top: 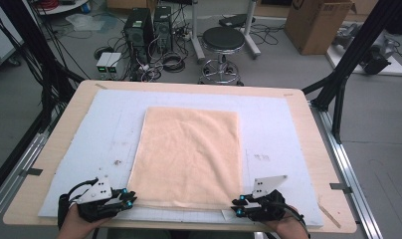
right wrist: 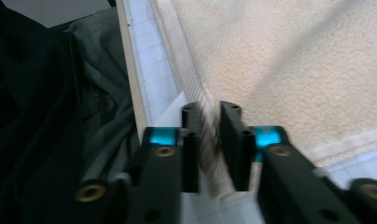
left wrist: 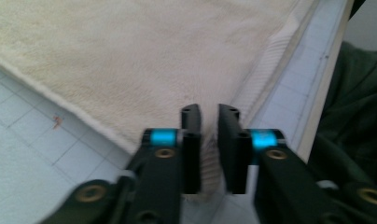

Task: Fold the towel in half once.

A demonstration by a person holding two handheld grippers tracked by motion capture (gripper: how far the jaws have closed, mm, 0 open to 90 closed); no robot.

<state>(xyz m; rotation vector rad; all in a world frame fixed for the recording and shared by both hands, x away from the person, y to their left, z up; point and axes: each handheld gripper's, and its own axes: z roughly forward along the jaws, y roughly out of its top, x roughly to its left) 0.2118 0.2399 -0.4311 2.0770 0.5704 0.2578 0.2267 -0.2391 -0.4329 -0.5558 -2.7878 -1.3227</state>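
Observation:
A peach towel (top: 189, 154) lies flat on the white gridded mat (top: 276, 129), its short edges facing near and far. My left gripper (top: 132, 198) is at the towel's near left corner. In the left gripper view, the left gripper (left wrist: 209, 114) has its jaws closed on the ribbed hem of the towel (left wrist: 130, 56). My right gripper (top: 235, 205) is at the near right corner. In the right gripper view, the right gripper (right wrist: 209, 112) pinches the hem of the towel (right wrist: 294, 60) the same way. Both corners still rest low on the mat.
The mat covers most of a wooden table (top: 74, 119), whose front edge runs just behind both grippers. Beyond the table are a black stool (top: 223, 40), computer towers (top: 139, 27) and a cardboard box (top: 316, 22). Dark clothing (right wrist: 46, 116) is close to the edge.

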